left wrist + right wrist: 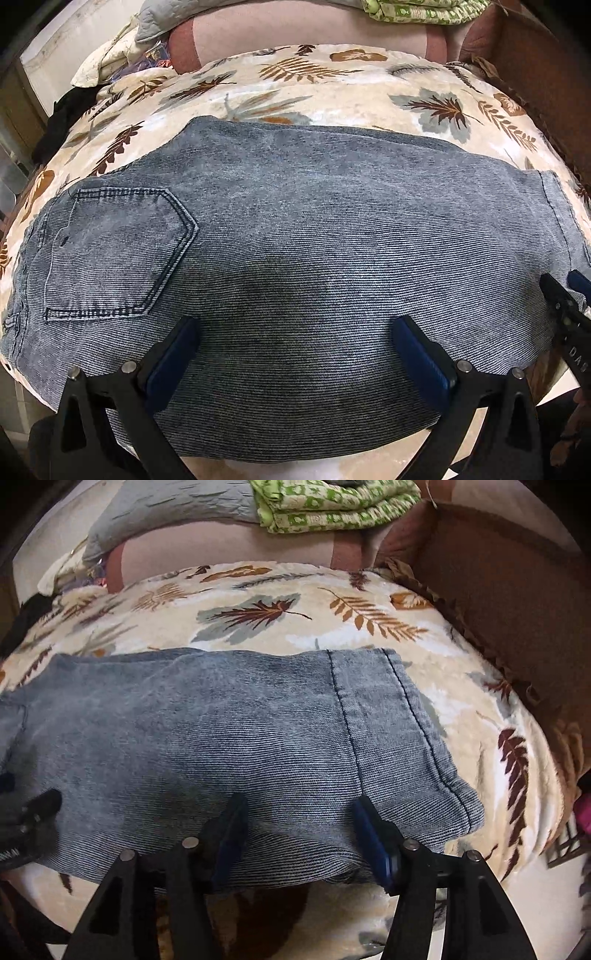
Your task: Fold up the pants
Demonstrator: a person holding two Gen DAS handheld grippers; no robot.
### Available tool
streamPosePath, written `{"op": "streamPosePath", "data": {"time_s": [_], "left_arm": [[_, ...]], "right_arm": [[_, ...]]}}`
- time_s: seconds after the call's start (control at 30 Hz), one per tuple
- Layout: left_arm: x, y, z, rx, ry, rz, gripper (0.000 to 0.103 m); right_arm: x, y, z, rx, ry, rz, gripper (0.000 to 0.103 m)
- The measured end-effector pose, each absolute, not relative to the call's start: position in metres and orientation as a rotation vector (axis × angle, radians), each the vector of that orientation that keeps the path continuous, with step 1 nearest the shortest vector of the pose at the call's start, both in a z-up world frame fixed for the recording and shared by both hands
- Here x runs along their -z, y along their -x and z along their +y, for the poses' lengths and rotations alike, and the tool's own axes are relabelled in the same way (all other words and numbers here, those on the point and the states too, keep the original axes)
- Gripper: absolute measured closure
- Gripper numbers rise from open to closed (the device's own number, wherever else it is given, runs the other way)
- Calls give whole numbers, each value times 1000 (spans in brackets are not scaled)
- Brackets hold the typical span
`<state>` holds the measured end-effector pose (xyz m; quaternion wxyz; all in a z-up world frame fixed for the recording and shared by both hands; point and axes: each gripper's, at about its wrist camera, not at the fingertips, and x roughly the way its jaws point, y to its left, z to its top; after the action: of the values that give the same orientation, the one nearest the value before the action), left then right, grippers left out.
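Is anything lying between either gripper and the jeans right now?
Nothing visible. The jeans lie flat on the leaf-print blanket, bare on top. The left gripper and right gripper hang right over the near edge, jaws open.

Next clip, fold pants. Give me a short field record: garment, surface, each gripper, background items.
garment: jeans lying flat, folded lengthwise, back pocket up, hem toward the right
surface: leaf-print blanket
left gripper: open, over the near edge of the jeans
right gripper: open, over the near edge by the hem, pads not pinching cloth
background: folded green cloth, grey quilted cloth
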<state>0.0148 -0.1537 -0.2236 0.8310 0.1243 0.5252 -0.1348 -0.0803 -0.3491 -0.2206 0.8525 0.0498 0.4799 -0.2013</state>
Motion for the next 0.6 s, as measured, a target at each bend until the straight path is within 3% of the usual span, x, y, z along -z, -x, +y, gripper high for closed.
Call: {"op": "streamPosePath", "data": {"time_s": [0.13, 0.27, 0.37, 0.6], "left_arm": [[221, -19, -154, 274, -258, 1163, 0], [207, -16, -153, 264, -252, 1172, 0], [186, -7, -160, 280, -262, 1096, 0], [155, 17, -193, 384, -347, 981, 0]], "right_arm": [[209, 89, -367, 354, -249, 979, 37], [182, 118, -393, 320, -406, 811, 37], [168, 143, -420, 312, -543, 709, 28], [178, 167, -477, 272, -793, 744, 27]]}}
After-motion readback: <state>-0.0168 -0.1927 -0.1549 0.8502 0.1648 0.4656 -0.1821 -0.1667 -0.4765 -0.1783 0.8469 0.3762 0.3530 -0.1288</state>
